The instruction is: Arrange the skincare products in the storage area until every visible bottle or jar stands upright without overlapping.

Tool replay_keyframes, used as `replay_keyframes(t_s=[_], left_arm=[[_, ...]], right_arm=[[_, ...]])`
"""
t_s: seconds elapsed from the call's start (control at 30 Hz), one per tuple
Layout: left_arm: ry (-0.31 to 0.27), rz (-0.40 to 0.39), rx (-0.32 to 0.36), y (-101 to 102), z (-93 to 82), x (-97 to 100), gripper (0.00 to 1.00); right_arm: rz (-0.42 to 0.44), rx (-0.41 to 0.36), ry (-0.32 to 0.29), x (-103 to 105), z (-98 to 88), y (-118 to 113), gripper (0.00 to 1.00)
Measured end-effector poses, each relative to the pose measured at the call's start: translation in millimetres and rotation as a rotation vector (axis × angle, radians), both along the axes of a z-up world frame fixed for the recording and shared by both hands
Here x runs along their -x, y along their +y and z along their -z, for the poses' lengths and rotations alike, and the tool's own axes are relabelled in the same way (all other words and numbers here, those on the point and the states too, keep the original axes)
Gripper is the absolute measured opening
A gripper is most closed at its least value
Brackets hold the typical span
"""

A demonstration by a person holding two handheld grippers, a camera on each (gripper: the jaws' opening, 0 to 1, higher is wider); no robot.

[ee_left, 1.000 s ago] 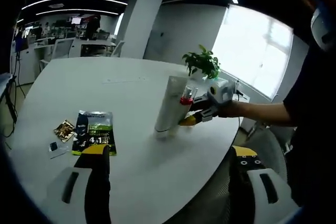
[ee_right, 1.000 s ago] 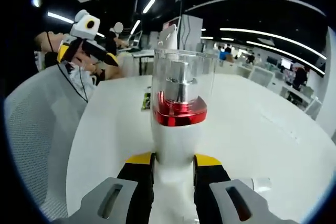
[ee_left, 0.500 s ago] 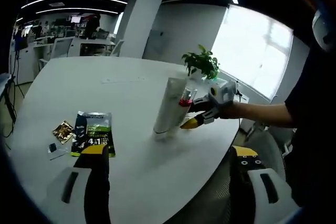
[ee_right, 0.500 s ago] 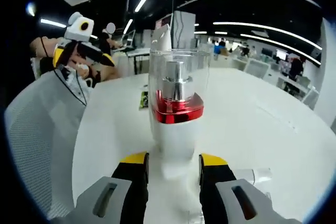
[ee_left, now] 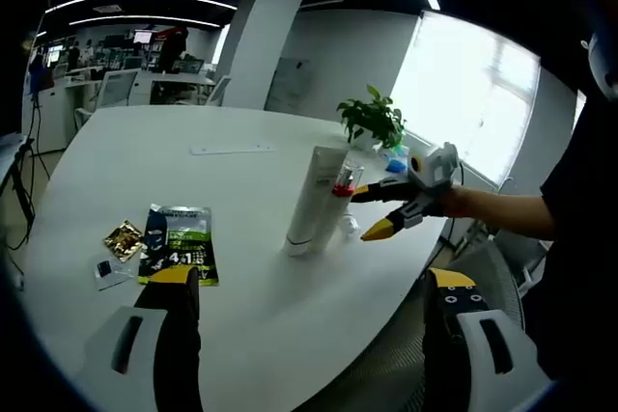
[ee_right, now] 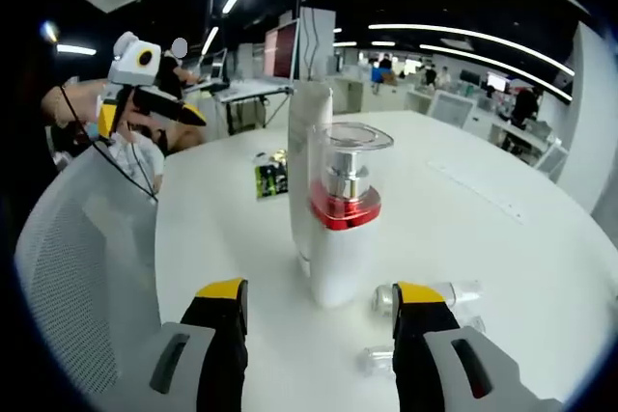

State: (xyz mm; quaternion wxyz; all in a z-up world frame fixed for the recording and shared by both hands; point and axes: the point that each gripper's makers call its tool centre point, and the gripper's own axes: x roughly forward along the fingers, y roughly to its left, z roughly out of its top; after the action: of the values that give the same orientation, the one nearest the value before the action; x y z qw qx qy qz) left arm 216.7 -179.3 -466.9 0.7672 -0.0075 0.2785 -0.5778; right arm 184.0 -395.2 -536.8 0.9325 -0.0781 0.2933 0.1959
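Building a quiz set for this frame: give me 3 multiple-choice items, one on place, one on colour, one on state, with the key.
1. Where does the white tube stand relative to the pump bottle in the right gripper view?
A. right behind it, both upright
B. lying flat in front of it
C. on the chair

2. What colour is the band under the pump bottle's clear cap?
A. blue
B. red
C. green

3. What is the state of the right tool?
A. shut on the pump bottle
B. shut on the tube
C. open, clear of the bottle

Key: 1 A, the tube rises just behind the bottle on the table. 2 B, a shiny red collar sits below the cap. 3 C, its jaws stand apart on either side with the bottle beyond them, untouched.
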Motion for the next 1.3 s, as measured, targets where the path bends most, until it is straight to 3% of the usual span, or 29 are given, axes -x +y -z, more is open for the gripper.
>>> replay_keyframes(t_s=[0.27, 0.7, 0.97, 1.3], left_arm=[[0.008, -0.017, -0.005, 13.1, -3.8, -4.3, 0.88], [0.022, -0.043, -0.026, 35.7, 3.1, -2.7, 0.88], [0.018, -0.085, -0.026, 51.5, 1.1, -4.0, 0.90], [0.009, -0.089, -0.058, 68.1, 4.8, 8.8, 0.94]], right_arm=[[0.089, -0.028, 0.002, 21.1, -16.7, 4.3, 0.72], [0.158, -0.026, 0.018, 55.8, -36.7, 11.9, 0.77], [0.220, -0.067, 0.005, 73.1, -44.6, 16.5, 0.83], [0.328, -0.138, -0.019, 99.6, -49.6, 11.1, 0.90]])
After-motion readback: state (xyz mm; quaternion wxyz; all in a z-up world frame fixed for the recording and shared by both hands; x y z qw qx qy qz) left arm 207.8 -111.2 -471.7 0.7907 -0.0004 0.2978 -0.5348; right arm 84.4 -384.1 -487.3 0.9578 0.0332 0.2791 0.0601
